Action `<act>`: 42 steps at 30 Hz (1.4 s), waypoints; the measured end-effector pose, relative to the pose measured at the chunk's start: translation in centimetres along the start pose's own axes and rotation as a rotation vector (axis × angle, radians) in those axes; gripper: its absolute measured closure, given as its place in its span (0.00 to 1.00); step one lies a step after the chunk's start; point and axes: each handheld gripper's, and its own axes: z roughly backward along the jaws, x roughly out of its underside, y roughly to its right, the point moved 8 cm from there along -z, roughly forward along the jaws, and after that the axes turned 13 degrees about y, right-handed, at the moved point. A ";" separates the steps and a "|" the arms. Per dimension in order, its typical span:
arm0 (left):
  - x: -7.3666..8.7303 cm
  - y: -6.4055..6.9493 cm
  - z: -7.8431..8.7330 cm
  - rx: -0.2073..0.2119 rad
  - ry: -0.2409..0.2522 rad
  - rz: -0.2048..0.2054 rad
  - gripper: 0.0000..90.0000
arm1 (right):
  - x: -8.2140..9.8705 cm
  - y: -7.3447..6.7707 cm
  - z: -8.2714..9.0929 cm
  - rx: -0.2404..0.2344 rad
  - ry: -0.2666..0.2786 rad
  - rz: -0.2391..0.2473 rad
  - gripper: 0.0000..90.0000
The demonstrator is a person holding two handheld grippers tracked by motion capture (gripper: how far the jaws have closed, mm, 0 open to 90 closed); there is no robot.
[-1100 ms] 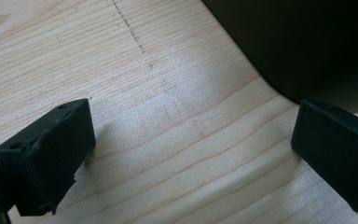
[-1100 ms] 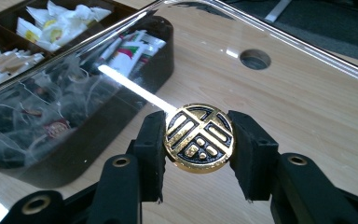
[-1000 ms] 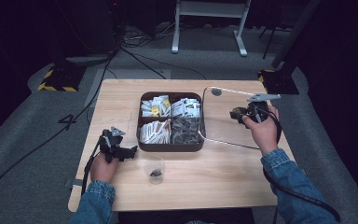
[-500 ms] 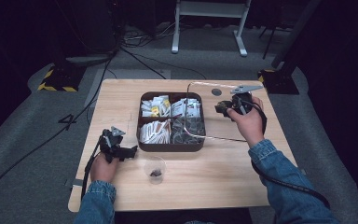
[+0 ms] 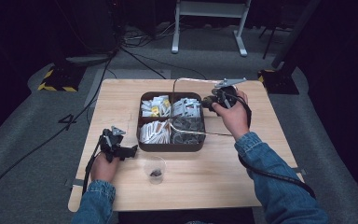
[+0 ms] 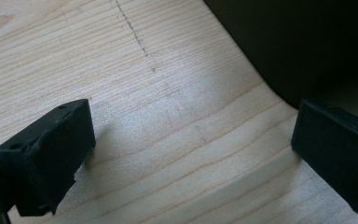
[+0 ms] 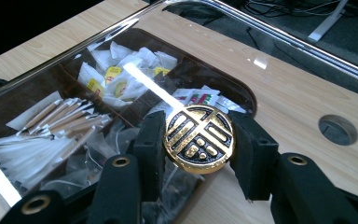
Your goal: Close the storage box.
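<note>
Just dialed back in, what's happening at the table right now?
The right gripper is shut on the round gold knob of a clear lid, holding it lifted and tilted over the brown compartment box of packets. The left gripper rests open on the wooden table beside the box, holding nothing. A small clear cup with something dark inside stands in front of the box.
</note>
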 end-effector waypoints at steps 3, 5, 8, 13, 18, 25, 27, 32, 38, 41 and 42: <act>0.0 0.0 0.0 -0.001 0.000 -0.001 0.00 | -0.1 -0.4 -0.5 -0.005 -0.003 -0.003 0.65; 0.0 0.0 0.0 -0.001 -0.001 0.000 0.00 | -0.3 -0.9 -1.4 -0.013 -0.002 0.007 0.65; 0.0 0.0 0.0 -0.001 0.000 0.001 0.00 | -0.4 -1.3 -2.0 -0.020 -0.007 0.013 0.65; 0.0 0.0 0.0 -0.001 0.000 -0.001 0.00 | -0.5 -2.4 -3.4 -0.032 -0.012 0.019 0.65; 0.0 0.0 0.0 0.000 -0.002 0.000 0.00 | -0.4 -3.4 -4.7 -0.049 -0.022 0.023 0.65; 0.0 0.0 0.0 -0.001 0.000 -0.001 0.00 | -0.1 -4.6 -6.3 -0.065 -0.036 0.030 0.65; 0.0 0.0 0.0 -0.001 -0.001 0.000 0.00 | 0.1 -4.9 -6.8 -0.072 -0.039 0.028 0.65; 0.0 0.0 0.0 -0.001 0.000 -0.001 0.00 | 0.7 -5.7 -7.8 -0.082 -0.050 0.029 0.65; 0.0 0.0 0.0 -0.001 0.000 -0.001 0.00 | 1.3 -6.4 -8.8 -0.085 -0.060 0.029 0.65; 0.0 0.0 0.0 -0.001 0.000 -0.001 0.00 | 1.5 -6.9 -9.3 -0.091 -0.063 0.032 0.65; 0.0 0.0 0.0 0.000 -0.002 -0.001 0.00 | 1.5 -7.0 -9.4 -0.092 -0.066 0.035 0.65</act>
